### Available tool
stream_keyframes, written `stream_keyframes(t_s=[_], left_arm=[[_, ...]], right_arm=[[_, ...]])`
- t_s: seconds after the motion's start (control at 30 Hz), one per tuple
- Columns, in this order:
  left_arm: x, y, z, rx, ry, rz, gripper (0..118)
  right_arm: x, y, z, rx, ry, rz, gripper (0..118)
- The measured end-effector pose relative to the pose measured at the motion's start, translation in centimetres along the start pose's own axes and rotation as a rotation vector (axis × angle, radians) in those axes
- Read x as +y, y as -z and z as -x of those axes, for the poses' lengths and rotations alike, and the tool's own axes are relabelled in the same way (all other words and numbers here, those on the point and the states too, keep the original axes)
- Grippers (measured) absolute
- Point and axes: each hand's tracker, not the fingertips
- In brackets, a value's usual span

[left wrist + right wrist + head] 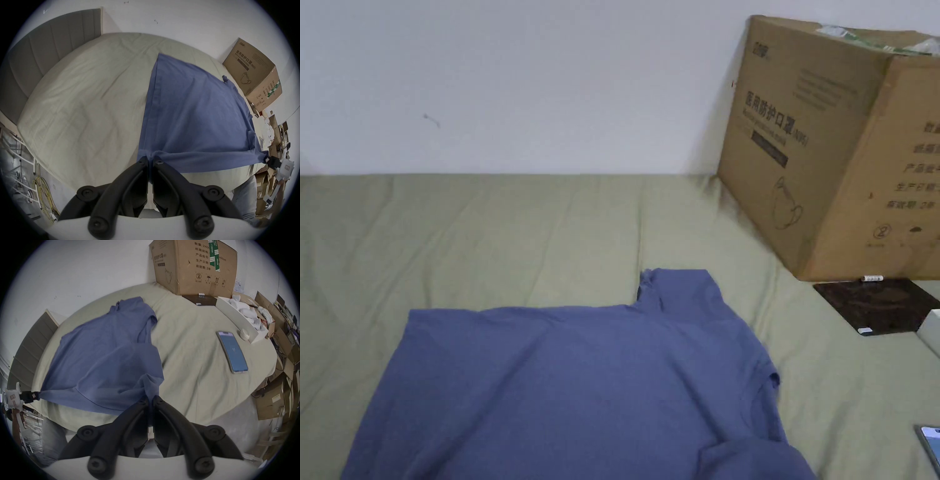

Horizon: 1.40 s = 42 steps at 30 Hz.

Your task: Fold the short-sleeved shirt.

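Pale green bedding covers the bed [550, 225] against a white wall, with a cardboard box [831, 144] at 2 o'clock in the head view and a phone [232, 352] lying on the sheet to the right. Your blue short-sleeved shirt [575, 387] is spread on the bed in front of you, its near edge drawn toward you off the mattress side.

Your left gripper [150, 158] has its jaws pressed together on one near corner of the shirt; your right gripper [150, 398] pinches the bunched cloth at the other near corner. The edge between them looks taut.

To do this step well, I judge you should keep both corners level and lift together, then carry the edge toward 12 o'clock so it lands square.

The fabric is thin and softly wrinkled; one sleeve [675, 290] juts out at 12 o'clock, and cloth is rumpled at 5 o'clock.
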Motion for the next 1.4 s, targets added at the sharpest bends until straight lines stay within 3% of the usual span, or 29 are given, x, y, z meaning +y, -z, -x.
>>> stream_keyframes(t_s=[0.13,0.17,0.23,0.27,0.3,0.4,0.43,0.47,0.5,0.57,0.67,0.8,0.9,0.93,0.97,1.0,1.03,1.07,1.1,1.17,1.2,1.23,1.3,1.33,1.4], left_arm=[[-0.7,2.7,1.1,0.032,0.002,0.071,6],[-0.9,3.1,1.4,0.024,-0.006,0.076,12],[-1.1,3.5,1.6,0.014,-0.016,0.060,40],[-1.2,3.7,1.8,0.007,-0.033,0.044,57],[-1.0,3.2,2.0,-0.015,-0.080,0.027,61],[-0.9,1.0,2.8,-0.088,-0.211,0.070,53],[-1.2,-0.7,2.1,-0.094,-0.243,0.100,45],[-1.8,-2.8,2.1,-0.116,-0.264,0.020,27],[-2.3,-4.9,2.1,-0.118,-0.257,-0.065,2],[-2.8,-7.9,1.6,-0.032,-0.254,-0.139,1],[-3.7,-9.2,1.3,0.011,-0.286,-0.129,1],[-4.3,-10.0,1.8,-0.029,-0.386,-0.208,1],[-3.8,-8.7,2.6,-0.061,-0.363,-0.215,2],[-3.6,-8.3,2.6,-0.057,-0.337,-0.204,9],[-3.3,-7.0,2.3,-0.055,-0.313,-0.203,30],[-3.2,-5.9,2.2,-0.058,-0.293,-0.206,66],[-3.1,-5.1,2.1,-0.056,-0.285,-0.205,86],[-2.9,-3.9,2.0,-0.050,-0.267,-0.202,96],[-2.8,-2.6,1.4,-0.041,-0.235,-0.195,96],[-2.4,-0.5,1.1,-0.025,-0.194,-0.138,85],[-2.2,0.6,0.9,-0.022,-0.179,-0.073,61],[-2.1,1.8,0.8,-0.040,-0.168,-0.021,50],[-2.2,4.5,0.7,-0.028,-0.155,0.078,49],[-2.3,5.0,0.6,0.027,-0.113,0.064,48],[-1.7,4.6,0.6,-0.011,-0.091,0.063,48]], right_arm=[[-0.7,2.5,0.5,-0.035,-0.016,0.068,10],[-0.8,3.1,0.6,-0.041,-0.018,0.078,34],[-0.9,4.1,0.5,-0.053,-0.018,0.095,93],[-1.0,4.6,0.3,-0.059,-0.011,0.106,103],[-1.2,5.1,-0.1,-0.067,0.011,0.129,103],[-1.8,3.0,-1.6,0.015,0.166,0.118,102],[-2.0,1.5,-2.1,0.061,0.221,0.084,102],[-2.2,-0.3,-2.5,0.085,0.268,0.050,98],[-2.5,-2.0,-2.8,0.100,0.304,0.022,76],[-2.9,-4.2,-3.2,0.079,0.307,-0.014,1],[-3.7,-5.1,-2.8,-0.070,0.257,-0.007,0],[-4.6,-3.9,-2.7,-0.020,0.243,0.020,0],[-4.4,-2.8,-2.3,0.009,0.254,0.031,0],[-4.3,-2.5,-2.2,0.021,0.258,0.031,0],[-4.1,-2.3,-2.2,0.030,0.260,0.033,0],[-3.9,-2.3,-2.0,0.036,0.261,0.030,0],[-3.5,-2.7,-0.7,0.043,0.260,0.025,0],[-3.4,-2.8,-0.4,0.054,0.256,0.019,0],[-3.2,-3.0,-0.2,0.064,0.252,0.013,0],[-3.1,-3.2,-0.1,0.065,0.247,0.003,0],[-2.9,-3.4,0.0,0.058,0.240,0.001,0],[-2.9,-3.5,0.0,0.050,0.235,-0.002,0],[-2.6,-3.8,0.6,0.036,0.230,-0.003,0],[-2.5,-3.8,0.8,0.028,0.232,-0.001,0],[-2.6,-4.0,0.9,0.017,0.255,-0.008,0]])
